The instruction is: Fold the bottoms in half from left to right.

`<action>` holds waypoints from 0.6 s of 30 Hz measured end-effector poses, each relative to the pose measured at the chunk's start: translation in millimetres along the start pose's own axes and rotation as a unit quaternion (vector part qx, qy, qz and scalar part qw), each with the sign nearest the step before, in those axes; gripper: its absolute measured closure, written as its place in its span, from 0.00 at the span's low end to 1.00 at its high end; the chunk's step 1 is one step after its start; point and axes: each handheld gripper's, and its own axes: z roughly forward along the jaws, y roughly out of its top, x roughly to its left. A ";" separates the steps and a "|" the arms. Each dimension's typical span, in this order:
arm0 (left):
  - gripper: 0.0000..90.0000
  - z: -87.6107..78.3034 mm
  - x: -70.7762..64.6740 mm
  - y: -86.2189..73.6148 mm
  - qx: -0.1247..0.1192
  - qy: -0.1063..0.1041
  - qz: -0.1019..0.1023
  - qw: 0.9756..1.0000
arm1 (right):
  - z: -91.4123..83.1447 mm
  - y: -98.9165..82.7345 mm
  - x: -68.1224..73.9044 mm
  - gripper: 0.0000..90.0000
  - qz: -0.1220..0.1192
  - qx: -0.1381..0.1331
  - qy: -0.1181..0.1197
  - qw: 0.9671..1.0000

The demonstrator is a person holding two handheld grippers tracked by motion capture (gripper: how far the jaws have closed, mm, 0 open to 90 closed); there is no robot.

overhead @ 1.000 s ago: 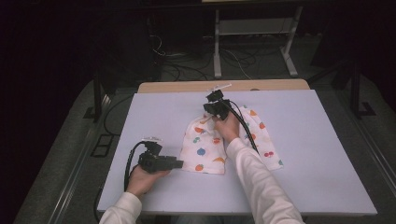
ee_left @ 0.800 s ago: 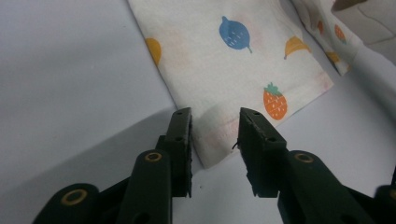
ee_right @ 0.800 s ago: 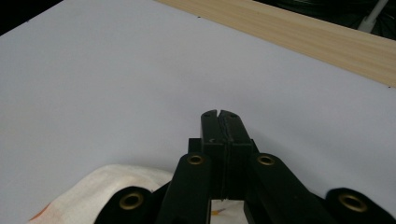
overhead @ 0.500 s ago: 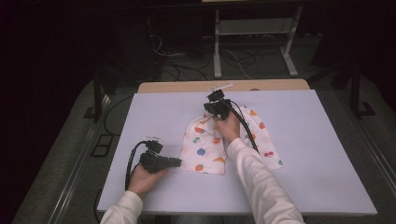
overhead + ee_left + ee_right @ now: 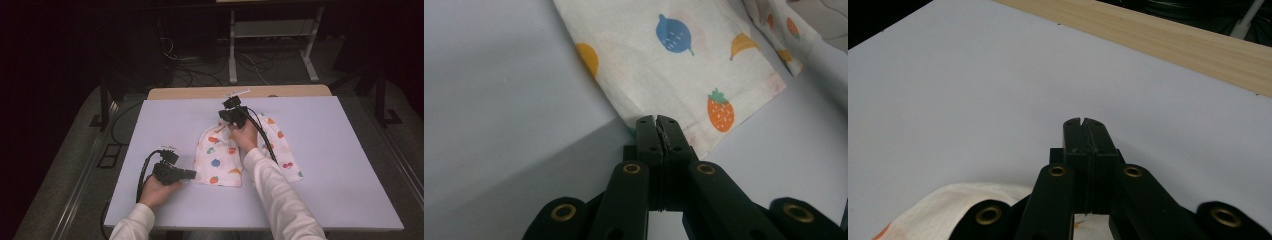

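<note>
A white cloth (image 5: 217, 160) printed with coloured fruit lies rumpled in the middle of the pale table (image 5: 330, 150). My left gripper (image 5: 192, 174) lies at the cloth's near left corner. In the left gripper view its jaws (image 5: 657, 121) have just been closing and now stand shut on the cloth's edge (image 5: 674, 65). My right gripper (image 5: 230, 103) is at the cloth's far end, pointing away from me, with the hand resting on the fabric. Its jaws (image 5: 1081, 122) are shut over bare table. The cloth (image 5: 948, 205) lies under the gripper's body, and none shows between the tips.
A wooden strip (image 5: 240, 92) runs along the table's far edge (image 5: 1173, 45). Black cables trail from both grippers (image 5: 142, 175). Behind the table, a white stand (image 5: 270, 40) and loose cables sit on the dark floor. Bare table surface lies to the left and right of the cloth.
The left gripper's jaws have closed at the cloth's near left corner. Neither hand has shifted and the cloth lies as before.
</note>
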 end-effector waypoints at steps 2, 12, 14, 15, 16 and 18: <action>0.99 -0.7 -2.3 1.1 -0.001 -0.001 0.005 1.000 | -0.5 0.3 -0.7 0.98 0.000 -0.002 0.000 1.000; 0.99 -1.6 -13.6 6.5 0.004 -0.001 0.028 1.000 | -3.1 1.0 -3.6 0.98 -0.001 -0.002 0.001 1.000; 0.99 -1.8 -15.8 7.3 0.004 -0.002 0.032 0.999 | -3.9 0.8 -4.3 0.98 0.003 -0.006 0.002 1.000; 0.99 -2.1 -16.8 7.8 0.003 -0.002 0.035 0.999 | -4.4 0.9 -4.9 0.98 0.004 -0.006 0.003 1.000; 0.99 -2.7 -18.1 8.5 0.002 -0.003 0.037 0.999 | -5.1 0.9 -5.4 0.98 0.004 -0.006 0.003 1.000; 0.99 -3.8 -21.2 10.0 -0.001 -0.006 0.039 0.999 | -6.3 1.1 -6.7 0.98 0.004 -0.007 0.003 1.000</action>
